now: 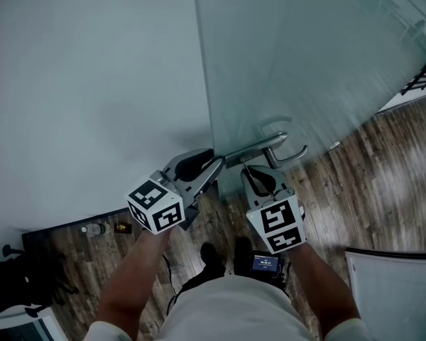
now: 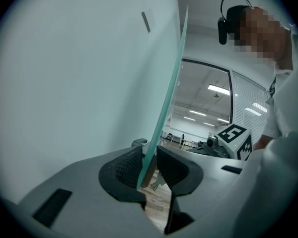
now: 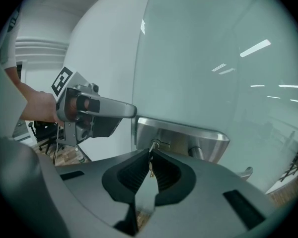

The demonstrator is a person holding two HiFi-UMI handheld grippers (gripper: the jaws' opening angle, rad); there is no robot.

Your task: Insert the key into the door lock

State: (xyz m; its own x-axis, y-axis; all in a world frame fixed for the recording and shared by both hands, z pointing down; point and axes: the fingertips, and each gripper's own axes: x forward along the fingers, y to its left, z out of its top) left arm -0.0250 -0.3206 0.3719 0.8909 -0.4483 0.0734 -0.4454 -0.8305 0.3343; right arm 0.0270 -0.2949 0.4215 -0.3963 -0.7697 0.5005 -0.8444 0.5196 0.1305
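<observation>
Right gripper view: our right gripper (image 3: 150,156) pinches the key (image 3: 150,166), its tip meeting the lock (image 3: 154,144) at twelve o'clock. Our left gripper (image 2: 148,155) clamps the edge of the glass door (image 2: 169,98). We should line the key up with the keyhole, push straight in, and steady the door.

A dark wood-plank floor (image 1: 369,183) fills the lower half of the head view, meeting the wall at left and the glass door (image 1: 305,55) at centre. At lower left a bottle (image 1: 92,229) sits just beside a small dark box (image 1: 123,227). A black chair base (image 1: 18,279) stands in the bottom-left corner. The person's shoes (image 1: 213,253) are at bottom centre, and a white panel (image 1: 394,290) is at lower right.
</observation>
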